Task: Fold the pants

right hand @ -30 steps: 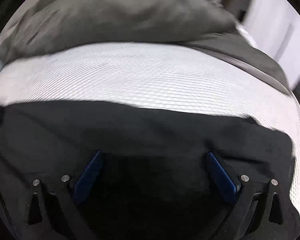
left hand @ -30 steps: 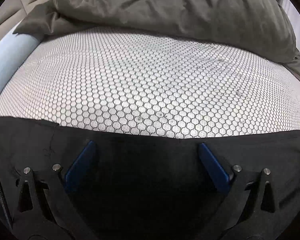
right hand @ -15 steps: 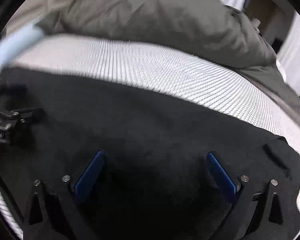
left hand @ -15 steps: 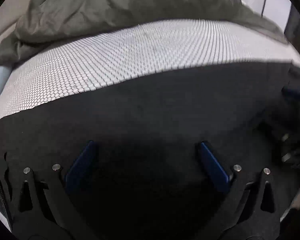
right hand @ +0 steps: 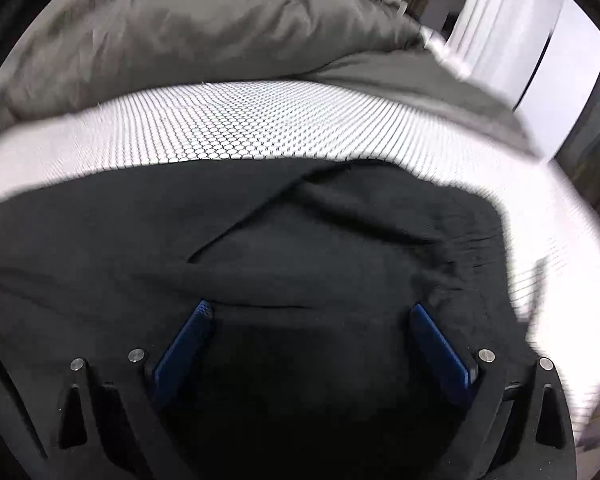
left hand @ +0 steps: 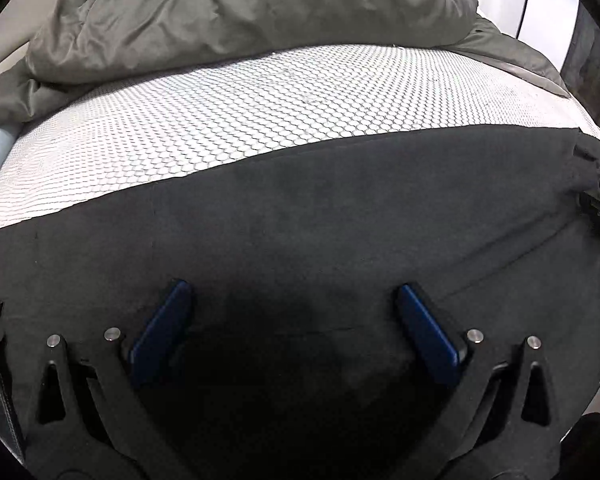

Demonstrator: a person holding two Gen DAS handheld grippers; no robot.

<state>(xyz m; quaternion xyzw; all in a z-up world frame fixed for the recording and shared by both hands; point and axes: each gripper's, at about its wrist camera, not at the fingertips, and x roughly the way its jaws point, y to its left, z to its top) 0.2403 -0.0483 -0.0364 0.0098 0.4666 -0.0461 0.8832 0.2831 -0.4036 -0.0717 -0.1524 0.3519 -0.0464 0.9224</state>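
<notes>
Pants (left hand: 300, 216) are lying spread on the honeycomb mattress (left hand: 260, 100), barely folded and awaiting most folds, while left gripper (left hand: 292, 320) and right gripper (right hand: 308, 332) are hovering above, jaws spread.

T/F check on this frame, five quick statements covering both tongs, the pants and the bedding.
1. The left tongs are open. True.
2. The right tongs clamp the black fabric pants. False: their blue pads stand apart, gripping nothing.
3. The pants lie on a white honeycomb-patterned mattress cover. True.
4. The crumpled grey-green duvet covers the pants. False: it is heaped beyond them, with bare cover between.
5. The pants are red. False: black.
</notes>
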